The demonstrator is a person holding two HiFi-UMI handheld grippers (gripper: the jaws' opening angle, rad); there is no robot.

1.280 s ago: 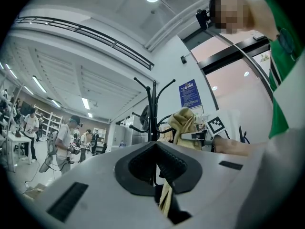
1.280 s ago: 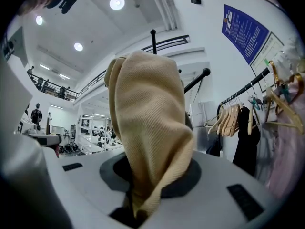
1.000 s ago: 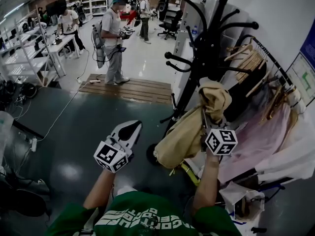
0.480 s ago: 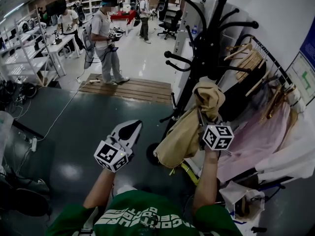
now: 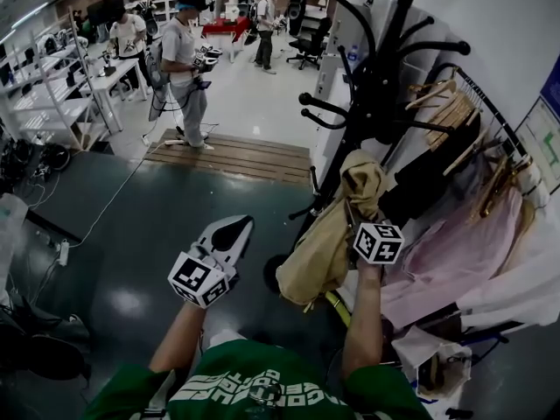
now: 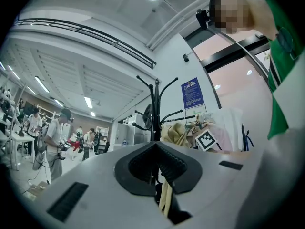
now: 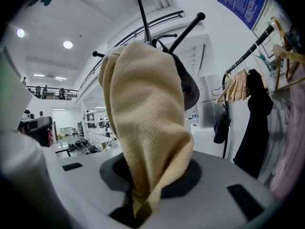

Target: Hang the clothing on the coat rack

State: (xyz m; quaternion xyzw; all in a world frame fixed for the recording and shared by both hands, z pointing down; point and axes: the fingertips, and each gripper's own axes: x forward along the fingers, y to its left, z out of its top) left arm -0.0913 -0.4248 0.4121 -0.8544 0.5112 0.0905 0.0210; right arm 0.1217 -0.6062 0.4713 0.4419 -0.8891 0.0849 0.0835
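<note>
A tan garment (image 5: 328, 234) hangs bunched from my right gripper (image 5: 357, 204), which is shut on its upper folds and held up beside the black coat rack (image 5: 381, 68). In the right gripper view the cloth (image 7: 143, 128) rises out of the jaws of the right gripper (image 7: 143, 194) and covers most of the rack's prongs (image 7: 143, 13). My left gripper (image 5: 229, 232) hovers lower, to the left of the garment, shut and holding nothing. The left gripper view looks past the left gripper (image 6: 155, 175) at the rack (image 6: 156, 109) and the garment (image 6: 174, 132).
A clothes rail (image 5: 472, 147) with wooden hangers and hung clothes stands just right of the rack. A wooden pallet (image 5: 227, 157) lies on the floor ahead. People (image 5: 179, 59) with grippers stand farther back, near tables (image 5: 52, 103). A bag (image 5: 429, 361) sits at bottom right.
My right gripper has lifted the garment a little higher and nearer the rack. The left gripper has stayed put. A person in the background has walked to the left.
</note>
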